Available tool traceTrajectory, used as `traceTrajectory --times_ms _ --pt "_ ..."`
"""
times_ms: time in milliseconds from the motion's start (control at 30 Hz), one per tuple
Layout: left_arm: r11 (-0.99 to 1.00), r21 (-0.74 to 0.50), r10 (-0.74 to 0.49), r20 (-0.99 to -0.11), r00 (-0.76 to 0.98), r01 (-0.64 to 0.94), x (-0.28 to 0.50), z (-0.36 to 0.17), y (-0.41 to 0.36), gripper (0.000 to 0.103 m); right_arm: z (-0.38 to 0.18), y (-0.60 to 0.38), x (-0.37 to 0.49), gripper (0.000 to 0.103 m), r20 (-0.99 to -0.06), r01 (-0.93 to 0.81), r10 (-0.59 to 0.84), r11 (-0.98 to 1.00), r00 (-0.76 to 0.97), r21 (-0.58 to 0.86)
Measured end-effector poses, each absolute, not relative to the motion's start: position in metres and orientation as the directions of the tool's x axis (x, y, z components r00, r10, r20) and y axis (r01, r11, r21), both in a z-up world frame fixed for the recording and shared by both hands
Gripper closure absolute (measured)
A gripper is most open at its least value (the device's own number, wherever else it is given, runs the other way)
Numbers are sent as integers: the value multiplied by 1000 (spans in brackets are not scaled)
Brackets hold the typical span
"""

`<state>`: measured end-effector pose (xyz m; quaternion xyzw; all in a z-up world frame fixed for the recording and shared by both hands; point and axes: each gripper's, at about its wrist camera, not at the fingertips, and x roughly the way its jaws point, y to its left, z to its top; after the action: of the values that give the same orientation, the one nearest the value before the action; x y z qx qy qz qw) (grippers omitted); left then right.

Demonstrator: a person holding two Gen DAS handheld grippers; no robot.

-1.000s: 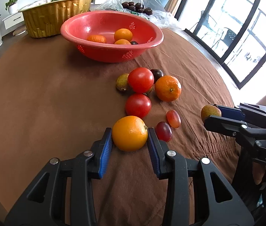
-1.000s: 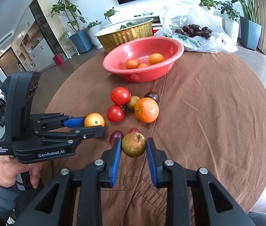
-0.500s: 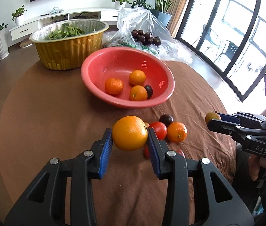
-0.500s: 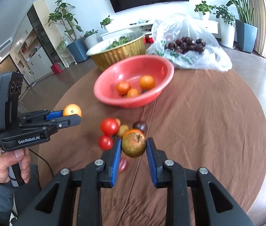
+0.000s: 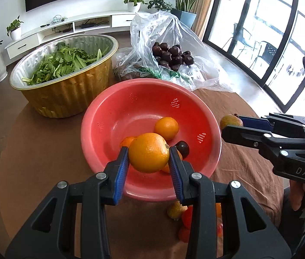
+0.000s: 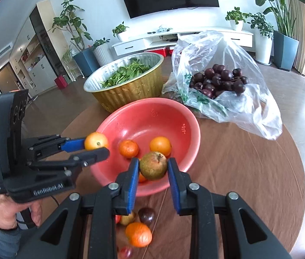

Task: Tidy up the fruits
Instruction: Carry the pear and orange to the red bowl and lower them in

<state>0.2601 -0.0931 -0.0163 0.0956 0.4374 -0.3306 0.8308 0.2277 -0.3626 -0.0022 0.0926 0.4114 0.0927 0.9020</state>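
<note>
At the bottom centre of the left wrist view, the left gripper point(image 5: 148, 160) is clamped on a big orange point(image 5: 148, 155), now hanging above the near rim of the red bowl point(image 5: 113, 116). A second ago that orange sat low over the brown tablecloth point(image 5: 44, 146), with the bowl far off at the top of the frame. In the right wrist view's lower middle, the right gripper point(image 6: 153, 169) pinches a brownish-green pear point(image 6: 153, 165), likewise carried from the cloth up to the bowl's edge. Both fruits look ready to be dropped in, I'd say.

Counting: two fruits held; inside the bowl, three small oranges and one dark plum, the third orange half hidden behind the fingers. Loose fruit waits on the cloth at the bottom of both frames, too hidden and blurred to count. Upper left stands one gold basin of greens point(image 5: 70, 86); upper right, one plastic bag of dark plums point(image 5: 169, 54).
</note>
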Motion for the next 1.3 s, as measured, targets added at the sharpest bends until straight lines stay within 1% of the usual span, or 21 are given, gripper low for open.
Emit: traceTrajectory --times_ms 133,433,867,967,1033,1100,1300 --pt "758 -126 -460 -799 388 640 263 -30 -102 69 -17 -356 249 74 -754 -102 238 969 612 224" --pt "765 -106 -434 -813 387 635 268 -53 -105 69 -41 -348 267 74 -793 -112 196 981 576 162" --pt "759 -72 -420 -814 401 647 268 -58 -110 68 -48 -340 273 74 -802 -140 160 985 576 96" --pt "757 -77 -426 -812 400 648 269 -57 -110 64 -49 -338 274 74 -804 -144 150 986 576 81" --pt "759 -71 -422 -810 407 647 268 -57 -109 58 -49 -337 274 72 -805 -146 144 987 576 73" --pt "760 -82 -429 -808 403 645 268 -56 -106 56 -49 -337 274 72 -804 -146 144 987 577 72" --pt "768 -94 -443 -793 419 634 263 -48 -100 55 -48 -338 274 70 -802 -147 147 986 579 75"
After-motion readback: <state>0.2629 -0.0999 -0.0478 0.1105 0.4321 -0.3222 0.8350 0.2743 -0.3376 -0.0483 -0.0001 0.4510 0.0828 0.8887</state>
